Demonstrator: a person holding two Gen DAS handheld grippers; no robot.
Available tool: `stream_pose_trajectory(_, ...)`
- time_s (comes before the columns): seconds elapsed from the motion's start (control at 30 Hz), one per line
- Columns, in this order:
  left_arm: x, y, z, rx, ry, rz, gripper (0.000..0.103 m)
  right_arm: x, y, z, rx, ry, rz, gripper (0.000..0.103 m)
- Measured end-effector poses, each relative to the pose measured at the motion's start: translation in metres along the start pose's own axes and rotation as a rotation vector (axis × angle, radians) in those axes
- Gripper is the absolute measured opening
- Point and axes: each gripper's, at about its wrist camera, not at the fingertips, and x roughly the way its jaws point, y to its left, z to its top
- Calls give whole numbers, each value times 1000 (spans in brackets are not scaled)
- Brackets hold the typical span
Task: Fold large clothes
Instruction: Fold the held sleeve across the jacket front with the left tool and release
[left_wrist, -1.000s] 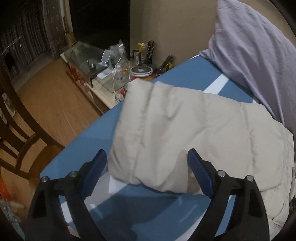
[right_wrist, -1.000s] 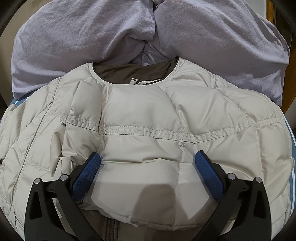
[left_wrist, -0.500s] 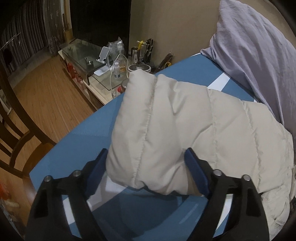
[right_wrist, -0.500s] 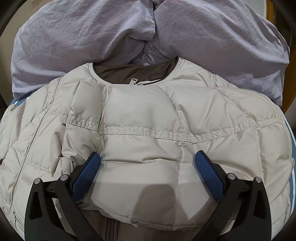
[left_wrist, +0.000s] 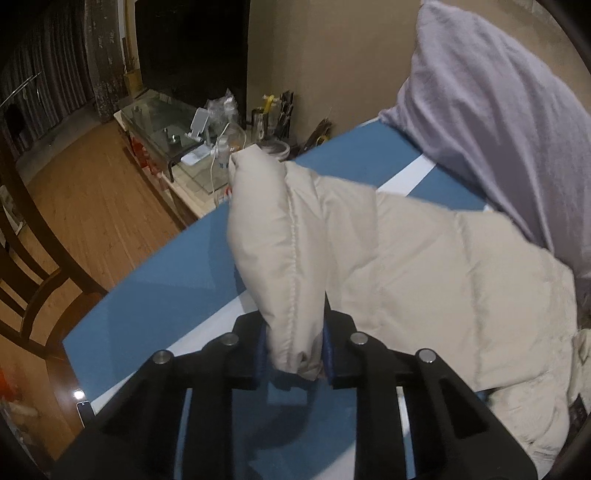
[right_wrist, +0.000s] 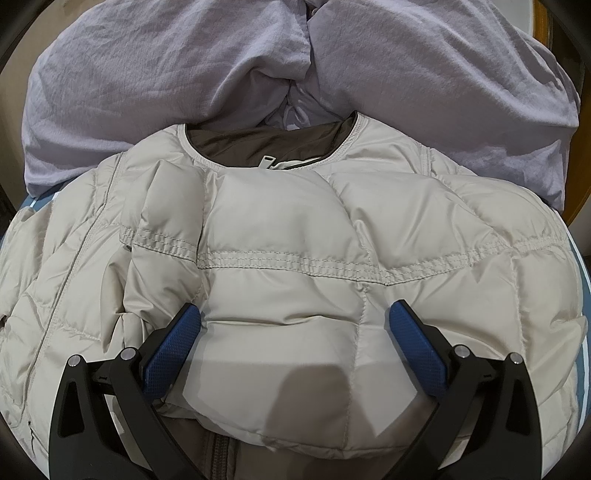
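left gripper (left_wrist: 293, 350), jaws just closed, pinches the puffy cream quilted jacket's (right_wrist: 295, 236) sleeve (left_wrist: 280, 236) at six o'clock; right gripper (right_wrist: 295, 350) gapes wide.

the puffer jacket (right_wrist: 295, 229) is a pale cream with stitched quilting lines, and its lining at the neck (right_wrist: 236, 142) is a dull brown. the table cover (left_wrist: 177, 266) is blue with a white stripe (left_wrist: 410, 177), and the bedding (right_wrist: 147, 74) heaped along its far edge is a plain lilac. both grippers are black with blue textured pads (right_wrist: 173, 347).
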Motion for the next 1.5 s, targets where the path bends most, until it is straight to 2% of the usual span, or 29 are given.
stream_pose_trajectory(0.23, -57, -41, 13, 48, -108, -100, 22, -18, -9, 3, 17, 53, 49, 102)
stream_pose_trajectory(0.43, -101, -104, 10, 132, -157, -229, 22, -45, -26, -1, 35, 42, 69, 102)
stream_pose_trajectory(0.73, -138, -209, -25, 266, -129, -425, 20, -74, -65, -16, 32, 20, 50, 102)
stream_pose_trajectory(1.03, -148, -308, -81, 450, -73, -551, 19, -83, -90, -34, 25, 8, 14, 102)
stream_pose_trajectory(1.2, -141, -347, -114, 529, -24, -587, 18, -86, -101, -39, 36, -2, 3, 102)
stream_pose_trajectory(1.5, -115, -395, -160, 643, 62, -568, 18, -81, -115, -42, 75, 8, 3, 102)
